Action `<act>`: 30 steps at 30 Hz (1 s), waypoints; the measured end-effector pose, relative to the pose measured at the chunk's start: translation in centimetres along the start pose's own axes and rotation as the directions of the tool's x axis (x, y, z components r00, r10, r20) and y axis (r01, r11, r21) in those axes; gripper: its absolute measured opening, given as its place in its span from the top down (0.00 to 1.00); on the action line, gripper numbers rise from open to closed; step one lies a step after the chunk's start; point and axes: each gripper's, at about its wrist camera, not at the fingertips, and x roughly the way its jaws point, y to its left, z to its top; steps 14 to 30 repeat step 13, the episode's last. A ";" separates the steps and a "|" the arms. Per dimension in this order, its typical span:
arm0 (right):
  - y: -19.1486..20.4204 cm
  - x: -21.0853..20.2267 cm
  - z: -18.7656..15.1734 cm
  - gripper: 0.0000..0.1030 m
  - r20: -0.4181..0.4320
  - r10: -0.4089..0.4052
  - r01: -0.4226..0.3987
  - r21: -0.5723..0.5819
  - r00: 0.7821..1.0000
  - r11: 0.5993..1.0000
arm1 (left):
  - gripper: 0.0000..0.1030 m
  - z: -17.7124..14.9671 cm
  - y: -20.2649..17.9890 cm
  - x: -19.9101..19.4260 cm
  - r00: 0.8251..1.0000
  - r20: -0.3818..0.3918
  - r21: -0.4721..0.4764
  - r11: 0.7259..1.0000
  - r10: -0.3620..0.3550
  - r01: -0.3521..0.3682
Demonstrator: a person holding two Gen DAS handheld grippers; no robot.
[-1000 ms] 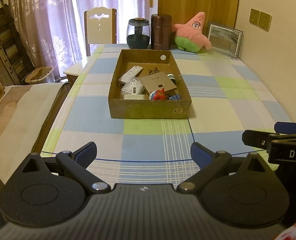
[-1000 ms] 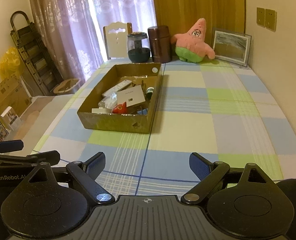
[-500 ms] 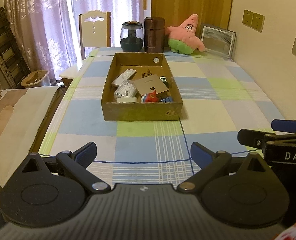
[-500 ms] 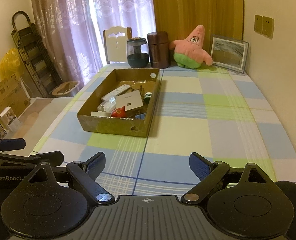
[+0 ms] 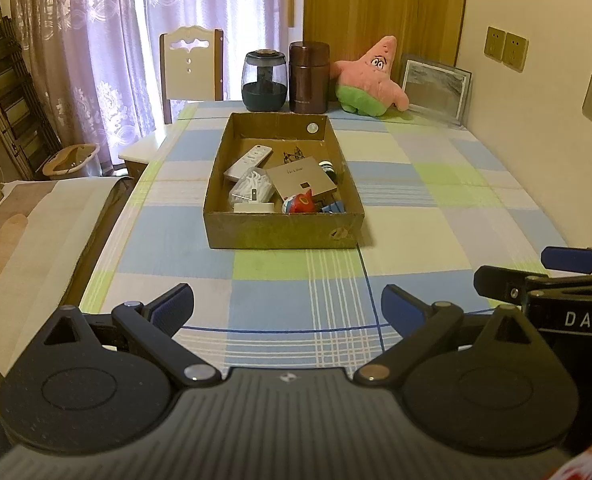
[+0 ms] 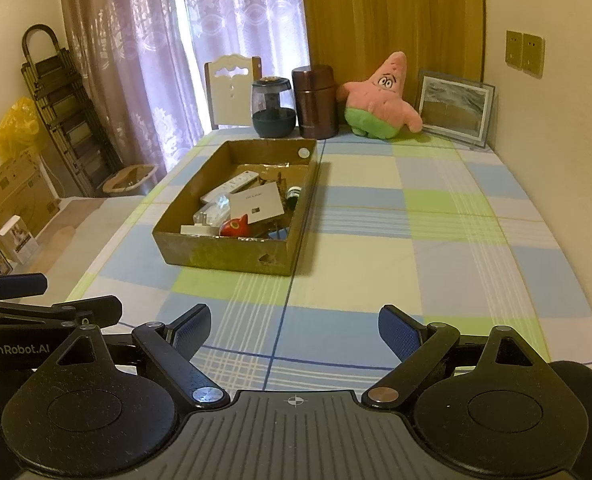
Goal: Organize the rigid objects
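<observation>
A shallow cardboard box [image 5: 280, 232] [image 6: 224, 252] stands in the middle of the checked tablecloth. Inside it lie a white remote [image 5: 248, 158] [image 6: 232, 184], a flat beige carton [image 5: 301, 180] [image 6: 258, 202], a white charger with cable [image 5: 252, 194], a red toy [image 5: 299, 204] [image 6: 234, 226] and a small dark bottle [image 6: 294, 192]. My left gripper [image 5: 288, 310] hangs open over the near part of the table, nothing between its fingers. My right gripper [image 6: 294, 326] is open too, beside the left one and well short of the box.
At the table's far end stand a dark glass jar [image 5: 264, 80], a brown canister [image 5: 308, 77], a pink star plush [image 5: 369, 78] and a framed picture [image 5: 435, 90]. A chair [image 5: 190, 66] is behind the table. A bench [image 5: 36, 232] runs along the left side.
Both views have drifted slightly back from the box, which looks a little smaller and farther. Both grippers stay open as before.
</observation>
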 end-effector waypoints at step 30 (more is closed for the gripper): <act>-0.2 0.1 0.2 0.14 -0.005 -0.002 0.002 0.003 1.000 1.000 | 0.04 0.0 0.1 -0.4 1.000 0.020 0.010 1.000 0.016 -0.017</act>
